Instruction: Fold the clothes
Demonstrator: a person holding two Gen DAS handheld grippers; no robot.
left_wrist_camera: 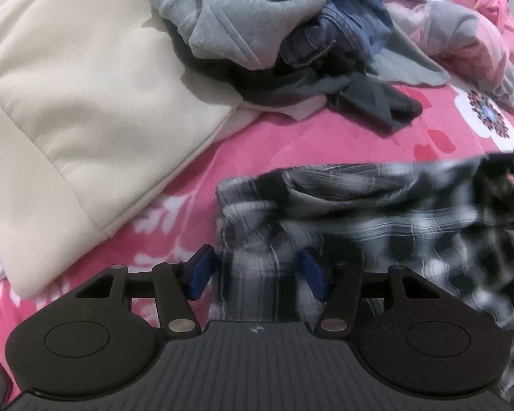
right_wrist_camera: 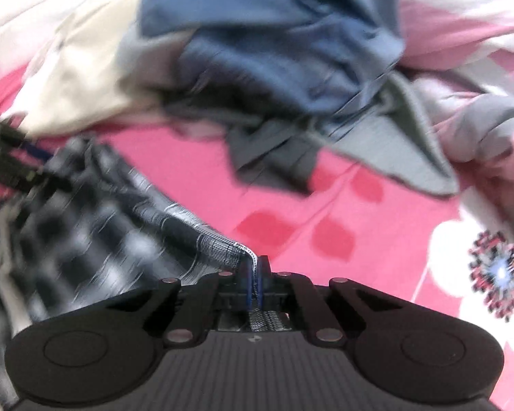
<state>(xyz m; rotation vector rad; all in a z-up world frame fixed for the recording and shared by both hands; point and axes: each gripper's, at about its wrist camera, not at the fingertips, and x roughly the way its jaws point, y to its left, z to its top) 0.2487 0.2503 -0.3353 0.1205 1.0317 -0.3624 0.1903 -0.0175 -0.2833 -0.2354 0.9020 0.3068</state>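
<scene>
A: Right gripper [right_wrist_camera: 256, 275] is clamping the hem of the plaid shirt [right_wrist_camera: 96, 226]. Pads are closed flat on the edge, and a strip of cloth is showing behind them.

B: Left gripper [left_wrist_camera: 257, 274] is sitting half open. Shirt fabric is lying between its fingers [left_wrist_camera: 202, 270], but the pads aren't pressing on it. No grip there.

A: So we're holding one corner only. We're thinking the left should close on the edge right under it before we pull anything taut.

B: Agreed. We're keeping both grips on the same hem so the fold line comes out straight. We're pulling level, not up, or the bunched middle drags.

A: Where's the shirt sitting?

B: It's lying on the pink bedspread [left_wrist_camera: 291, 137], directly in front of both grippers, crumpled. Its long axis seems to be running side to side between the two grippers. Which end is the collar, we can't tell; it's too blurred.

A: Beyond it?

B: The cream quilt [left_wrist_camera: 85, 85] is lying off to the left. The heap of grey and denim clothes [left_wrist_camera: 274, 34] is sitting further back, well apart from the shirt.
</scene>
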